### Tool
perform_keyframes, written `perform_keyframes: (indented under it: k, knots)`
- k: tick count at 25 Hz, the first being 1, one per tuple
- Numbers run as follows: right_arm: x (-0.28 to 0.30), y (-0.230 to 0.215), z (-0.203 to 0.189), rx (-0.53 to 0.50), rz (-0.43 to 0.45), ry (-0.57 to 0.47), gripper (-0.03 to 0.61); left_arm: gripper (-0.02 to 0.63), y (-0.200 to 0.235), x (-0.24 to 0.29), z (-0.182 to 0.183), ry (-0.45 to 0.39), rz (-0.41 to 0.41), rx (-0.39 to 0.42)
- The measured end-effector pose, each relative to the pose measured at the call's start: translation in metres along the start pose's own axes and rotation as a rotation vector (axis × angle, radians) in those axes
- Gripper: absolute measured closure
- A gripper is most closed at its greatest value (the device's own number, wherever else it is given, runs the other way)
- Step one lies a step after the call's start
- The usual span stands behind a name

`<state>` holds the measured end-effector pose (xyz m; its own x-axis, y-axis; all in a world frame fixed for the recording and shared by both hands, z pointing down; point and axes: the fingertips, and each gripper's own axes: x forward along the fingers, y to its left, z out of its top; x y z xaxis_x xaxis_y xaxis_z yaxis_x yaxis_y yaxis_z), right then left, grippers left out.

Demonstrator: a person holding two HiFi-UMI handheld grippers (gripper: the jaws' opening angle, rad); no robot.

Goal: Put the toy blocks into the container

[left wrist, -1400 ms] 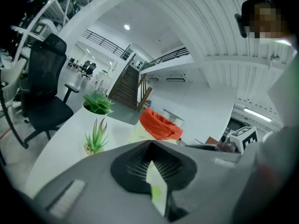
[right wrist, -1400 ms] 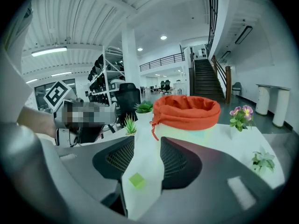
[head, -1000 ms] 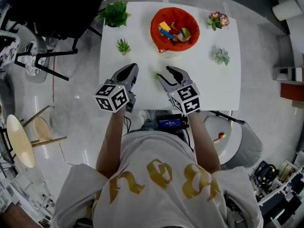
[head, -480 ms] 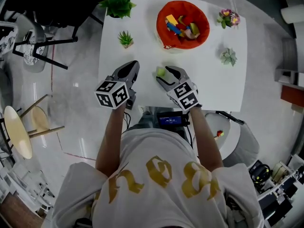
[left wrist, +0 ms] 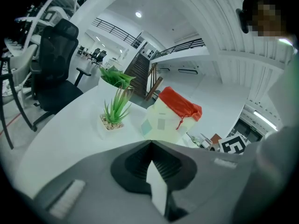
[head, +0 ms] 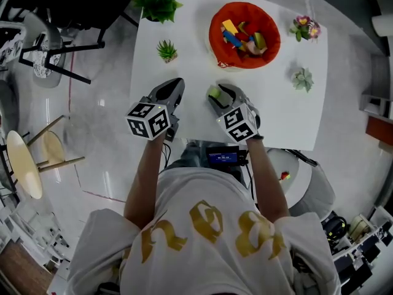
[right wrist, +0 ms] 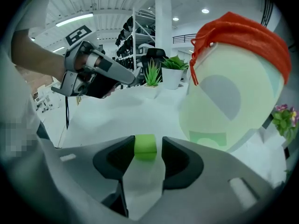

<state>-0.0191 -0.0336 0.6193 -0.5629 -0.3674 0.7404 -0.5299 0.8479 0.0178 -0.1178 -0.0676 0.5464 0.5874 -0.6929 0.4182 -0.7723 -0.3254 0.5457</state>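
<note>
- Desk (head: pixel 184 35): a white top seen from above. The red container (head: pixel 216 48) stands near the middle of the far edge.
- Container contents: several coloured toy blocks (head: pixel 242 39) already lie inside, so most of the task appears done.
- Remaining piece: one green block (right wrist: pixel 145 150) rests on the desk close to the near edge, about midway along it and well apart from the container. No other loose block shows on the desk in the head view.
- Right gripper (right wrist: pixel 147 143): its jaws stand a little apart and bracket the green block. One jaw lies against the block and a thin gap shows at the other, so the grip is judged not yet clamped.
- Left gripper (left wrist: pixel 150 144): its jaws are pressed together at the tips with nothing between them. It hangs idle over the near edge, beside the right gripper and toward the left edge.
- Bystanders: a leafy plant (head: pixel 158 2) at the far left corner, a small spiky plant (head: pixel 166 50) by the left edge, flowers (head: pixel 305 27) at the far right corner and a succulent (head: pixel 302 78) by the right edge.
- Work left, as judged: clamp the green block, lift it, carry it toward the far edge and drop it over the container rim.
</note>
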Motion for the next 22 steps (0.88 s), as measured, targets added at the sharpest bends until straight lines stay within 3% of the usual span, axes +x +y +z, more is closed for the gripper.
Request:
perform_keyframes:
  k: [13,22]
  knots:
    - [0.002,-0.004,-0.005,0.053,-0.007,0.002,0.408,0.612,-0.003,0.007,0.001,0.008,-0.012,-0.003]
    - [-0.01,-0.014,0.002,0.269,-0.032,-0.062,0.407,0.612,-0.006,0.003,0.009,-0.017,-0.015,0.003]
